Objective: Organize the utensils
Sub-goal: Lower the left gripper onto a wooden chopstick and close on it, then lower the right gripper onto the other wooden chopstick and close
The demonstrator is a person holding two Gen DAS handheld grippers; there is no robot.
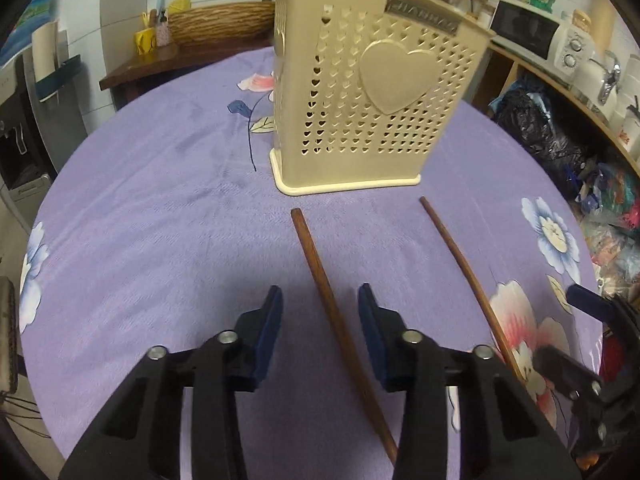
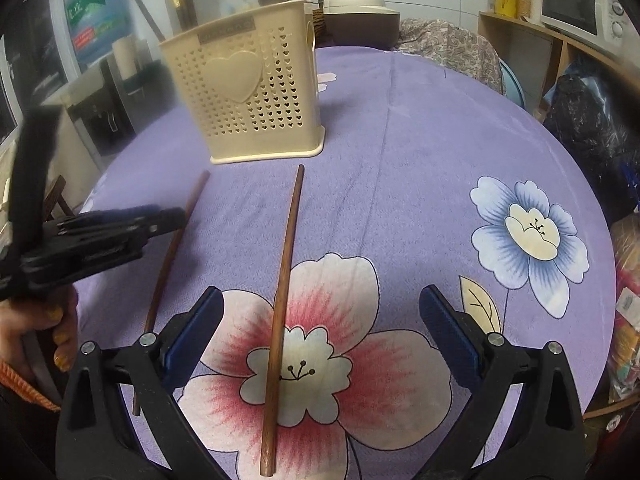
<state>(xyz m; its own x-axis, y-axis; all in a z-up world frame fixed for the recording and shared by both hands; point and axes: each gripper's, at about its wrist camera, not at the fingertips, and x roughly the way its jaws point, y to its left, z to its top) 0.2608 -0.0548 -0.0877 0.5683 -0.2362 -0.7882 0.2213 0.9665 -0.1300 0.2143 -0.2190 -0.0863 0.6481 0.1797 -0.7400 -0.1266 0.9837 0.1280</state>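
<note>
I have the left gripper (image 1: pixel 320 312) partly spread, straddling one chopstick (image 1: pixel 340 332) that lies flat on the worktop (image 1: pixel 160 220). My right gripper (image 2: pixel 320 316) gapes wide over the other chopstick (image 2: pixel 282 312), which rests across a pink flower print. Both sticks point toward the beige heart-pierced utensil holder (image 1: pixel 360 96), standing upright just beyond their far tips.
</note>
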